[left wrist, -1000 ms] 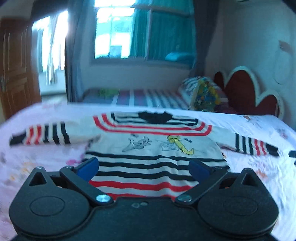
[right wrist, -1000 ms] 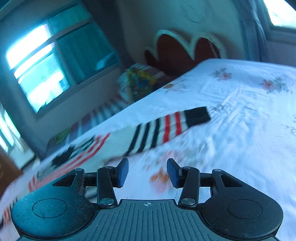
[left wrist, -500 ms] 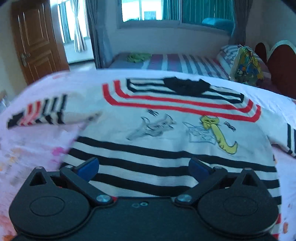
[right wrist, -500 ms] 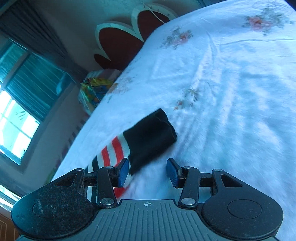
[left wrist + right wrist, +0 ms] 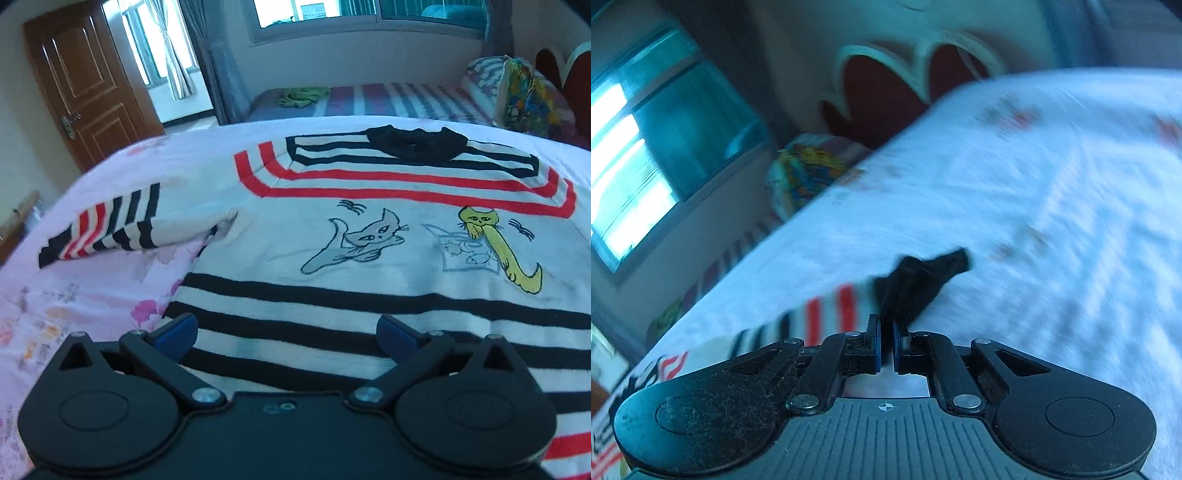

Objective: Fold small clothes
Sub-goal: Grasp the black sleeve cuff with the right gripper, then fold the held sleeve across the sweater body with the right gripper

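The right gripper [image 5: 885, 345] has just been closing, and its fingers [image 5: 873, 341] now stand almost together with the black cuff [image 5: 916, 286] of the sweater's sleeve pinched between them. The cuff bunches up just above the tips at the frame's centre. From there the sleeve [image 5: 827, 314] runs down and to the lower left of the right wrist view, red and black bands first, toward the body of the garment. That long axis is what the coming move turns on: judged from the task, the cuff would be carried back along the sleeve's own line, inward across the chest.

The left gripper [image 5: 286, 328] has its fingers [image 5: 177, 326] wide apart and clamped on nothing. It hovers over the lower striped hem of the sweater [image 5: 369, 251], which lies flat, face up, on the flowered bed [image 5: 92, 295]. The collar [image 5: 413, 144] points to the top of the frame. The other sleeve [image 5: 107, 229] stretches out to the left of the frame, well apart from the open fingers, so the left hand is the nearer one for it. The right wrist view is smeared, so how firmly the cuff is held is hard to say.
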A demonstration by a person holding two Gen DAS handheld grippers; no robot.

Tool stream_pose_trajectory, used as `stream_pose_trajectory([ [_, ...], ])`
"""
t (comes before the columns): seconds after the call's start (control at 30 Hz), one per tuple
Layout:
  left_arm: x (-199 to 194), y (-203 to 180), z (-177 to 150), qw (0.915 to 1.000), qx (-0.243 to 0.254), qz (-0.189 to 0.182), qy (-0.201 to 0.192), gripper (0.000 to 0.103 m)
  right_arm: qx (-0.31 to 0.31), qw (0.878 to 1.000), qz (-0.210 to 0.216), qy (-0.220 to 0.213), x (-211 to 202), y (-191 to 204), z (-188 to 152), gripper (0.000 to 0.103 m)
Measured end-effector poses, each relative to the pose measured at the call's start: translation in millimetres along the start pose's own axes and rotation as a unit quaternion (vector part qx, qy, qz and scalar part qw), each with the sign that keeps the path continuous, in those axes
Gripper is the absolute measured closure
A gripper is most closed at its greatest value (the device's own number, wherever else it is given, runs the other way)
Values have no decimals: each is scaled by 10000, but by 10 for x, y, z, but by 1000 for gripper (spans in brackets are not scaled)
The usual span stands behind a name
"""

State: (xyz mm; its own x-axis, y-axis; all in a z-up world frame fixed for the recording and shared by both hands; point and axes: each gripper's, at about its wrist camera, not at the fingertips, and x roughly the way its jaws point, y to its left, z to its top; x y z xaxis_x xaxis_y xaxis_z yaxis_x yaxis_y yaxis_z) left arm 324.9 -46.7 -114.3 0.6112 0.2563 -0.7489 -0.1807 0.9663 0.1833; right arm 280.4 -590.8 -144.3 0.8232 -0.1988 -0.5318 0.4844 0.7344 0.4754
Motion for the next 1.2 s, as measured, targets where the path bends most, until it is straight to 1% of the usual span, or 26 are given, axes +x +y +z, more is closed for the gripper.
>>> stream_pose_trajectory([
  [0.07,29,148,-8,9996,-71,-261,52,1,-376,9989,262,-73,-88,275,23,98],
  [0.17,63,301,-6,9997,8,-240,-110,1,-862,9938,692,-103,-219,754,-56,98],
  [0.27,151,533,46,9988,-138,-382,-259,1,-1159,9878,1040,99,-273,1246,-283,98],
  [0.33,228,689,97,9979,-200,-523,-313,1,-1317,9833,1224,284,-274,1591,-510,98],
  [0.47,376,1029,191,9955,-320,-823,-331,1,-1559,9734,1527,702,-224,2312,-1078,98],
  [0.6,460,1404,216,9944,-388,-903,-399,1,-1763,9615,1793,1105,-94,3050,-1694,98],
  [0.67,505,1630,207,9921,-542,-1062,-376,1,-1790,9568,1911,1261,-45,3358,-1985,98],
  [0.73,542,1823,194,9909,-648,-1132,-331,1,-1816,9526,2007,1387,10,3643,-2232,98],
  [0.8,563,1998,179,9895,-707,-1214,-337,1,-1885,9489,2055,1475,66,3890,-2439,98],
  [0.87,574,2152,175,9887,-774,-1232,-361,1,-1947,9446,2139,1550,184,4103,-2563,98],
  [0.93,590,2280,180,9874,-857,-1264,-411,1,-2046,9404,2198,1595,201,4295,-2709,98],
  [1.0,613,2393,195,9848,-1040,-1316,-452,1,-2162,9375,2209,1600,216,4429,-2809,98],
  [1.1,683,2544,226,9778,-1425,-1480,-410,1,-2290,9345,2187,1624,274,4559,-2928,97],
  [1.17,725,2588,250,9746,-1565,-1569,-328,1,-2680,9259,2145,1578,259,4639,-3043,97],
  [1.2,741,2607,257,9744,-1561,-1586,-314,1,-2869,9216,2153,1482,253,4679,-3094,97],
])
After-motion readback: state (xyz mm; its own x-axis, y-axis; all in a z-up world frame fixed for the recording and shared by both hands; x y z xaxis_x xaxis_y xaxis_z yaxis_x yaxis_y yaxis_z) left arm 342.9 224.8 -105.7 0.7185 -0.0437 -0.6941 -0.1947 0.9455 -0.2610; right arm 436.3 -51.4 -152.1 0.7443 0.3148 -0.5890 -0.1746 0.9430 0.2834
